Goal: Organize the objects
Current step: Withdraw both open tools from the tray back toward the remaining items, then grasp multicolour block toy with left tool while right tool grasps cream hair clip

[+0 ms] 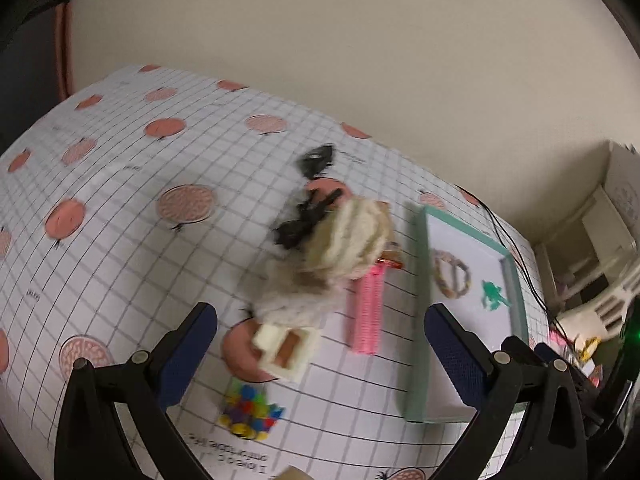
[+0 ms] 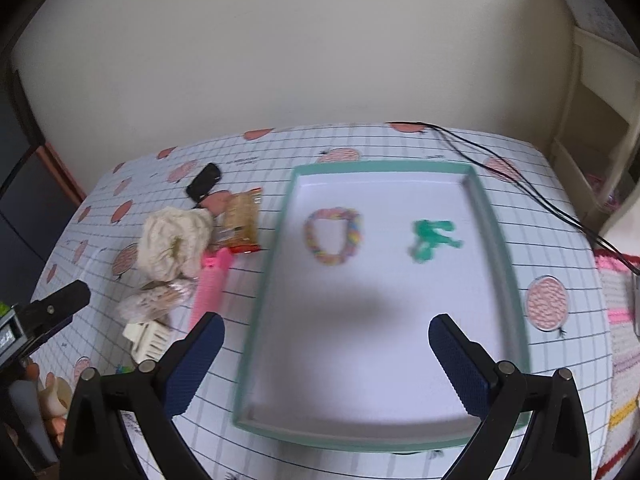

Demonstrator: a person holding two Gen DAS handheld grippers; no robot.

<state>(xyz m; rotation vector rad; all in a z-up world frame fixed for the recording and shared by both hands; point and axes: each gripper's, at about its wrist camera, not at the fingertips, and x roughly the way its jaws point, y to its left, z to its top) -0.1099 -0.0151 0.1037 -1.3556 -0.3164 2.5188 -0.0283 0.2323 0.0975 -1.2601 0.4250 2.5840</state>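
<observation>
The tray (image 2: 496, 240) sits straight ahead of the right tongs (image 2: 326, 364), whose fingers stand wide apart and hold nothing, hovering over its near, bare end. Two things lie in it toward the far end: a bead ring (image 2: 332, 236) on the left and a green toy (image 2: 434, 238) on the right, well apart from each other.

The rest waits in a loose heap left of the tray. The left tongs (image 1: 322, 354) are also apart and empty, poised above that heap. Between and just ahead of their fingers lies a cream clip (image 1: 286, 350); beyond it a knit scrunchie (image 1: 348, 236), with a pink comb (image 1: 368, 312) toward the right finger and a black clip (image 1: 316, 158) farther off. A cluster of coloured bits (image 1: 250, 412) lies nearer, below the cream clip.

The step in hand looks like picking the next item. That probably calls for lowering the left tongs around the cream clip, closing on it, then carrying it right, over the tray wall.
</observation>
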